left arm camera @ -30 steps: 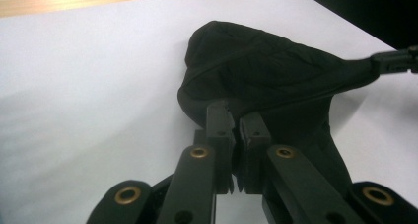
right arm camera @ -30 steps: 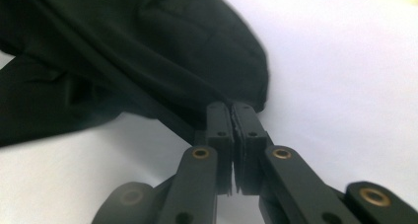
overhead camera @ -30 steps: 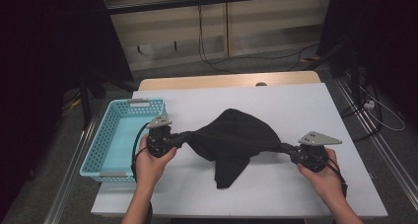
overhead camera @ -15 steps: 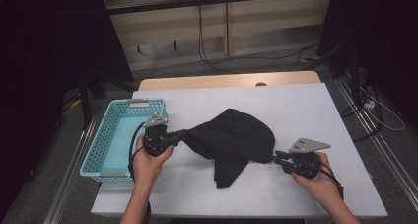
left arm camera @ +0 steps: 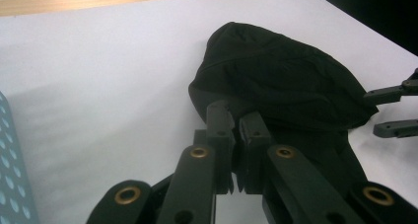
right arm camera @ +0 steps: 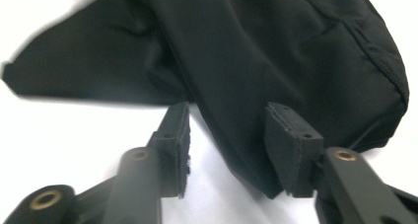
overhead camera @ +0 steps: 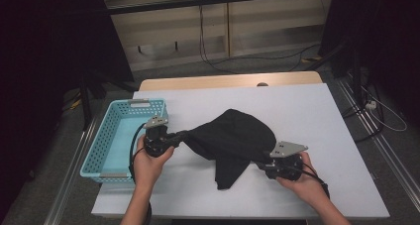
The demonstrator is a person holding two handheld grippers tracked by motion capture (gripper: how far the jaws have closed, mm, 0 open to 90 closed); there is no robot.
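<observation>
Lying between parted right fingers (right arm camera: 291, 145), seemingly unpinched: black cloth (right arm camera: 276, 51)

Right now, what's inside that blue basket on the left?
The turquoise basket looks empty: bare perforated floor and walls. The left tongs and hand cover its near right corner, so that bit stays unseen.

Obstacle: crumpled black fabric garment (overhead camera: 233, 140), mid-table. Left of it: light-blue perforated plastic basket (overhead camera: 101, 144) on the table's left edge, blocking passage there. Beyond the garment: bare white tabletop (overhead camera: 277, 101), open to the wooden far strip (overhead camera: 223, 81). Right of it: bare white surface, open passage.
</observation>
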